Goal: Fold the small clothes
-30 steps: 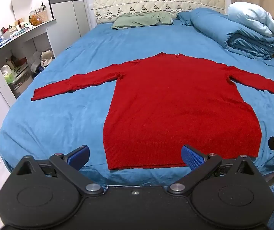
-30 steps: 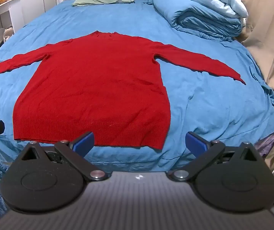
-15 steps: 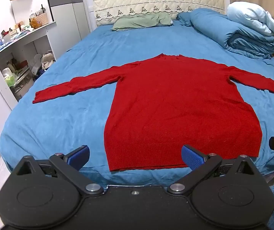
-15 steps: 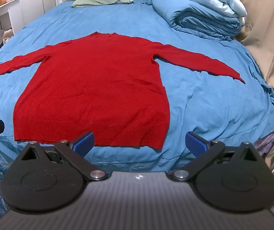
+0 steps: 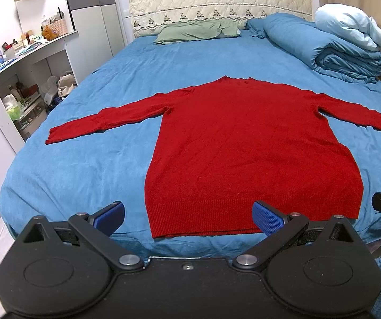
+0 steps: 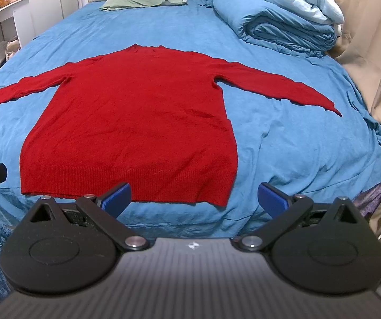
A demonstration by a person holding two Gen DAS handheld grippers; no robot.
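I've got both tongs spread wide and carrying nothing. The left tongs (image 5: 187,216) hang at the near edge of the bed (image 5: 84,164), blue pads well apart: the right-hand pad sits over the ribbed hem of the red sweater (image 5: 243,146) in this view, the left-hand pad over bare blue sheet just beside the hem's near-left corner. Whether that pad actually touches the knit I cannot tell from here; nothing is pinched between the fingers.

Over on the right tongs (image 6: 194,196), same story: wide apart, empty. The left-hand pad lies in front of the sweater (image 6: 137,122) hem, the right-hand pad over plain sheet beyond the garment's near-right corner.

The sweater lies flat on the blue sheet, hem toward me, collar toward the far headboard (image 5: 217,2), both sleeves stretched out to the left and right. A few light creases cross the body, otherwise it's smooth.

Far right there's a rolled blue duvet (image 5: 323,47) with a pale blue one (image 5: 350,26) stacked on top, and a green pillow (image 5: 198,29) rests against the headboard. A cluttered white desk (image 5: 30,50) stands along the left wall. At the right edge of the left view I catch a bit of the other tongs' black frame.
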